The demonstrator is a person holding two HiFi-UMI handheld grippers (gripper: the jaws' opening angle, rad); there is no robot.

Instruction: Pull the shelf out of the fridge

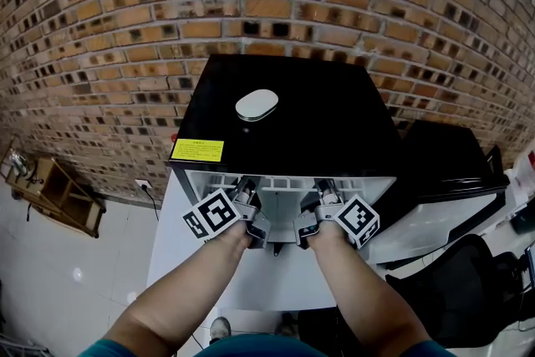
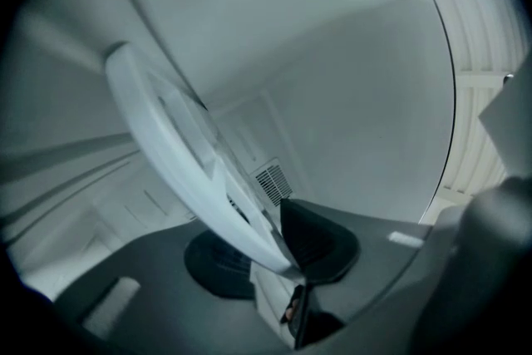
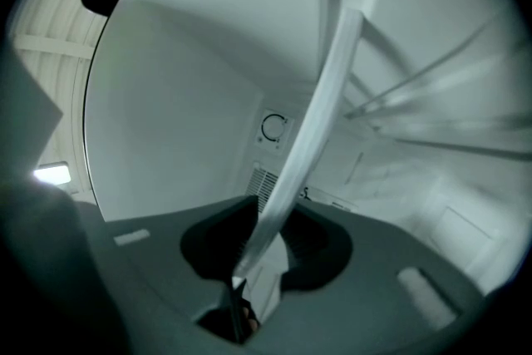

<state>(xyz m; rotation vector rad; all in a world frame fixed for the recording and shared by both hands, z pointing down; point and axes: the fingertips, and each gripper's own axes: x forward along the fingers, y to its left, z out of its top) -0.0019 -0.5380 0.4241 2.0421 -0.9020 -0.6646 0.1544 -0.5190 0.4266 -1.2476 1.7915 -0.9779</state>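
A small black fridge stands against a brick wall, open towards me. The white shelf shows at its mouth. My left gripper and my right gripper both reach into the opening, side by side at the shelf's front. In the left gripper view the shelf's white front bar slants down into the left gripper, whose dark pads close on it. In the right gripper view the same bar runs between the pads of the right gripper, which press on it. The white fridge interior lies behind.
A white oval object lies on the fridge top and a yellow label sits at its front left corner. The fridge door stands open at the right. A wooden crate is on the floor at left, a black chair at lower right.
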